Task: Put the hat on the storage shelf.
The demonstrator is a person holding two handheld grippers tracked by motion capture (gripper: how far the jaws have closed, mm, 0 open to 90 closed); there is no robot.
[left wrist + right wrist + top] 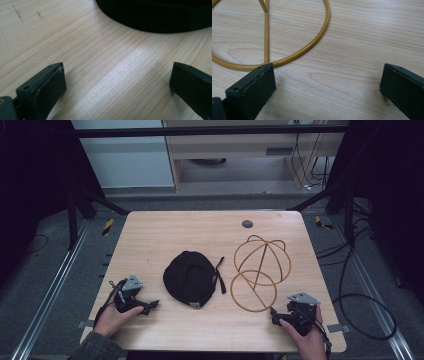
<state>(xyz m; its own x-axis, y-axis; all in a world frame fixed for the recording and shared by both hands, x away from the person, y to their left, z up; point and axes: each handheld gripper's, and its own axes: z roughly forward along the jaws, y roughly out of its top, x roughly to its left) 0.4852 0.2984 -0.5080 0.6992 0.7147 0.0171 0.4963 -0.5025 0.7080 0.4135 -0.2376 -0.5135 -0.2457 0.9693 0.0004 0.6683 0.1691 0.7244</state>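
Black cap [192, 278] beside gold wire stand [259, 271] — possibly touching; grippers apart.

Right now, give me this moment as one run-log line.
left tool: open, empty, near black cap | right tool: open, empty, beside gold wire hat stand | cap and stand: apart on wooden table

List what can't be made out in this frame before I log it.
- Black cap: the small tag at its near edge is too small to read in the high view; the left gripper view cuts the cap off at the top edge.
- Gold wire stand: the right gripper view crops it at the top and left edges.
- Left gripper and right gripper: hands cover much of their bodies in the high view.
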